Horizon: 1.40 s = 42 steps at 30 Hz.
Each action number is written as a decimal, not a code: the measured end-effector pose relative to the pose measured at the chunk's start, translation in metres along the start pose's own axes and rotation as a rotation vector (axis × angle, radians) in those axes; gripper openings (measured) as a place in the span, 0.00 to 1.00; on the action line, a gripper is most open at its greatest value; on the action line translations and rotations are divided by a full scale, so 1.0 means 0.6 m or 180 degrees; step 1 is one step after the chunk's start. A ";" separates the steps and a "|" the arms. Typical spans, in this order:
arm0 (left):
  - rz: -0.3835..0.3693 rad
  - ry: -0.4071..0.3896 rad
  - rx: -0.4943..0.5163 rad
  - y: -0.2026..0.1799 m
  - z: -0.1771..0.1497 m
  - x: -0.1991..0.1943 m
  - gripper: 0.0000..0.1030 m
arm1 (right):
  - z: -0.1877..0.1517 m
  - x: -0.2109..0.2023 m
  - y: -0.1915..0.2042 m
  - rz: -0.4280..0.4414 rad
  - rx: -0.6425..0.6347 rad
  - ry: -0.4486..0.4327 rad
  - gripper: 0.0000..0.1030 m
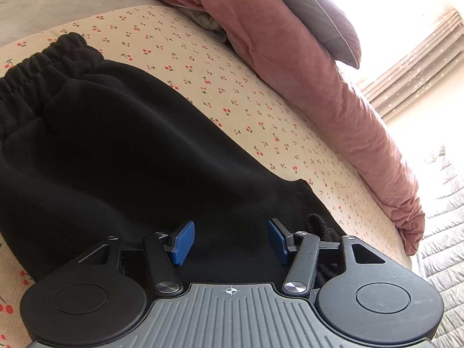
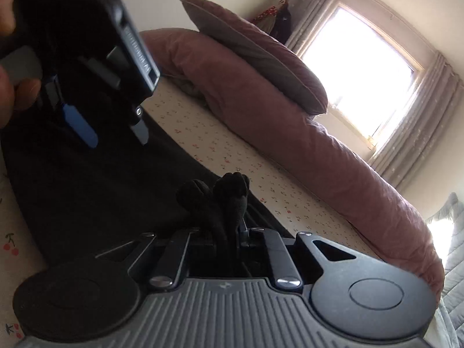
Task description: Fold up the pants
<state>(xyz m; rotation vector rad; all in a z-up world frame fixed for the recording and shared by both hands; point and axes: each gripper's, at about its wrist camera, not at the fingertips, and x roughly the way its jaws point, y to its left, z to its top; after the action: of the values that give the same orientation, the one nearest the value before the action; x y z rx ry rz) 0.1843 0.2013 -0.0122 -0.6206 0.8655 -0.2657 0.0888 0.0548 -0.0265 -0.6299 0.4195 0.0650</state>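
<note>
Black pants (image 1: 121, 150) lie spread on a cherry-print bed sheet (image 1: 261, 110), with the elastic waistband (image 1: 34, 66) at the far left. My left gripper (image 1: 230, 242) hovers low over the near part of the pants, open, its blue pads (image 1: 182, 243) well apart and pressing on nothing. In the right wrist view my right gripper (image 2: 229, 232) is shut on the pants' black drawstring (image 2: 232, 197), and the two knotted ends stick out past the fingers. One of the left gripper's blue pads (image 2: 79, 126) shows at the upper left, with a person's hand (image 2: 8, 87) behind it.
A rolled pink duvet (image 1: 304, 81) runs along the far side of the bed with a grey pillow (image 1: 327, 20) on top. A bright window with curtains (image 2: 362, 66) is beyond it. A grey quilted cover (image 1: 443, 232) lies off the right edge.
</note>
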 end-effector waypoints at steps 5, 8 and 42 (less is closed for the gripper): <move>-0.0032 -0.0017 0.0009 0.008 0.005 -0.005 0.56 | -0.017 -0.003 -0.005 0.0214 0.0031 0.0200 0.17; -0.0027 0.0007 -0.0020 0.003 0.008 0.006 0.56 | -0.005 -0.015 -0.027 0.0442 0.0185 0.0253 0.28; -0.0171 0.0383 0.0916 -0.141 -0.057 0.130 0.30 | -0.062 -0.073 -0.114 0.1006 0.0863 0.0389 0.18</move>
<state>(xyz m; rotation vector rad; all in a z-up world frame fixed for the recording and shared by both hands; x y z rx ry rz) 0.2094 0.0846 -0.0264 -0.3622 0.9063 -0.4709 0.0482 -0.0194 0.0021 -0.2971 0.6319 0.2670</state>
